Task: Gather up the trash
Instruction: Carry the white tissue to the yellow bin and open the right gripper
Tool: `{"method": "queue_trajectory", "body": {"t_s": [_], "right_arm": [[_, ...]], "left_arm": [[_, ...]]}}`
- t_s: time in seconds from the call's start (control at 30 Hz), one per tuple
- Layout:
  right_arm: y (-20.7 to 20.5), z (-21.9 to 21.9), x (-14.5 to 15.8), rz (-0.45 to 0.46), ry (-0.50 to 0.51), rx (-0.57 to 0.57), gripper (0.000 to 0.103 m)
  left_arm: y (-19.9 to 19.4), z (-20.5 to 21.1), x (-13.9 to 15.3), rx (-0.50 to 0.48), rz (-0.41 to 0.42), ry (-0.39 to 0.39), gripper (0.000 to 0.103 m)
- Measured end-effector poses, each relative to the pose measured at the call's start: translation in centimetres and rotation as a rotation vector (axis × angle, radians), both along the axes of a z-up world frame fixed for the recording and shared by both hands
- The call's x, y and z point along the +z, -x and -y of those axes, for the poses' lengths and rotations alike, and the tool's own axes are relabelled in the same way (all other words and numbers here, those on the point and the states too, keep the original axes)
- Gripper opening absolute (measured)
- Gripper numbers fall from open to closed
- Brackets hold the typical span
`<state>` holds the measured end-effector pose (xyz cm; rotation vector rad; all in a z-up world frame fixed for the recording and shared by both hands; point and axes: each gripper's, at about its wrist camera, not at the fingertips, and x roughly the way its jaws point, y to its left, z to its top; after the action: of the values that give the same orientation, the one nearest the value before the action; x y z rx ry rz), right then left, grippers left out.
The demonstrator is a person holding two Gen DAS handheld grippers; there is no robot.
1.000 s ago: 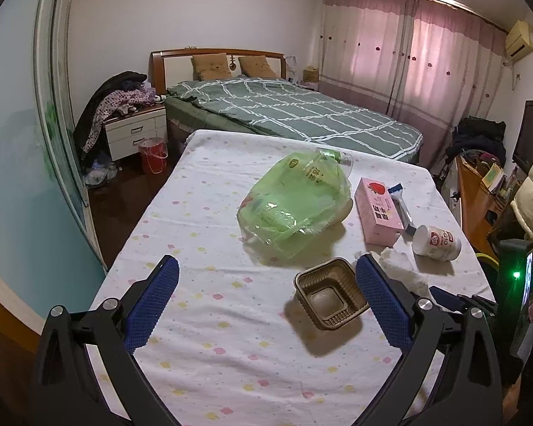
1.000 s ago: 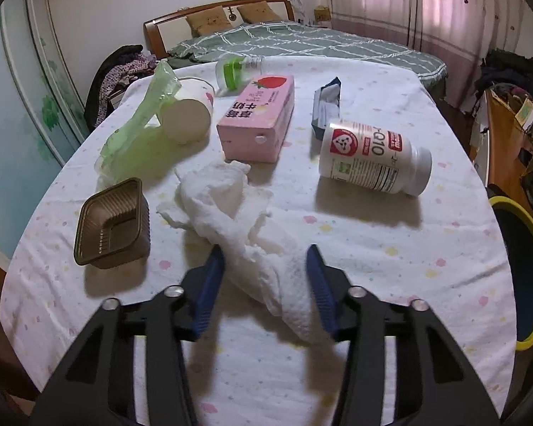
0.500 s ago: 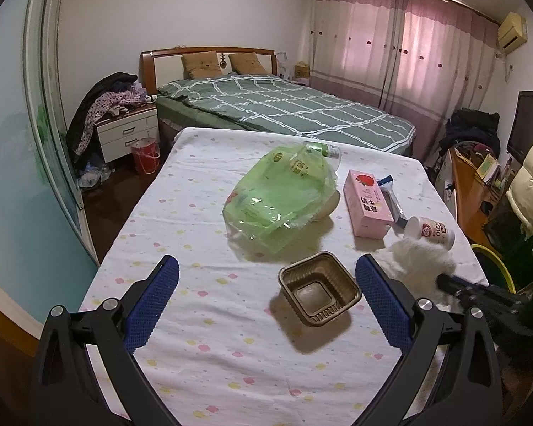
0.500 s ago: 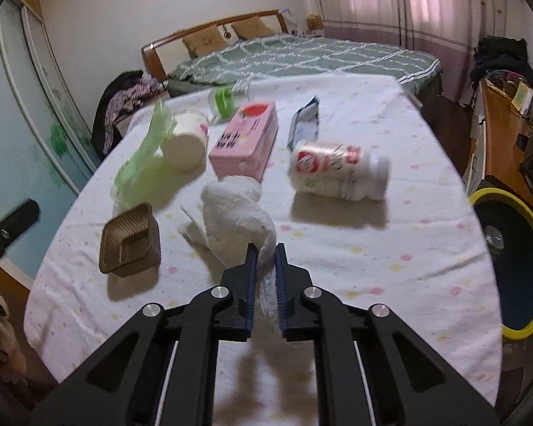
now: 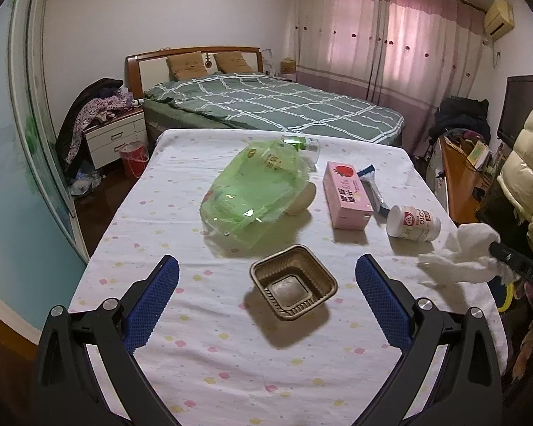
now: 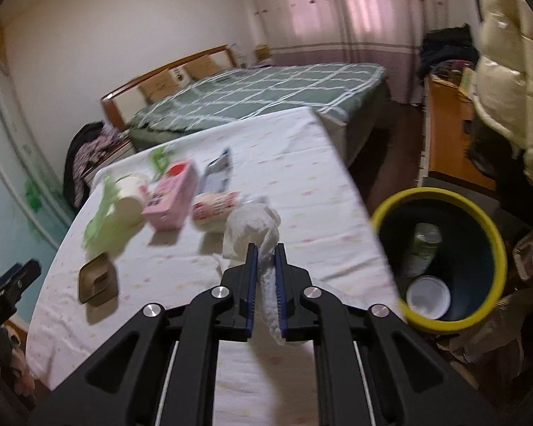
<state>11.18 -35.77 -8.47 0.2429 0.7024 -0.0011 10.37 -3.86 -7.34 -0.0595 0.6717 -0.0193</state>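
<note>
My right gripper point(image 6: 265, 252) is shut on a crumpled white tissue point(image 6: 252, 225) and holds it above the table's right side; the tissue also shows in the left wrist view point(image 5: 462, 257). A yellow-rimmed dark bin point(image 6: 440, 261) stands on the floor to the right, with a bottle and a white lid inside. My left gripper point(image 5: 266, 277) is open above the table, a brown plastic tray point(image 5: 293, 285) between its fingers' lines. A green plastic bag point(image 5: 256, 195), a pink box point(image 5: 346, 195) and a white bottle point(image 5: 414, 222) lie on the table.
The table point(image 5: 195, 319) has a white dotted cloth. A bed point(image 5: 266, 106) stands behind it and a nightstand point(image 5: 115, 135) with clothes at the left. A wooden desk point(image 6: 451, 135) and a person in a cream jacket point(image 6: 508, 81) are at the right.
My right gripper closed on the tissue, lifted it off the table and swung right toward the bin. My left gripper pulled back a little and stayed open.
</note>
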Motion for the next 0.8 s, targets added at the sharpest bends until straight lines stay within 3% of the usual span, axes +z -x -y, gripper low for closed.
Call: {"method": "queue_trajectory", "body": {"t_s": [0.5, 0.8], "right_arm": [[1.0, 9.4, 1.2, 0.062, 0.020, -0.266, 0.007], [0.5, 13.2, 0.4, 0.050, 0.030, -0.370, 0.007]], "left_arm": [[-1.5, 3.1, -0.7, -0.045, -0.034, -0.034, 0.098], [-2.4, 4.8, -1.2, -0.068, -0.053, -0.054, 0.098]]}}
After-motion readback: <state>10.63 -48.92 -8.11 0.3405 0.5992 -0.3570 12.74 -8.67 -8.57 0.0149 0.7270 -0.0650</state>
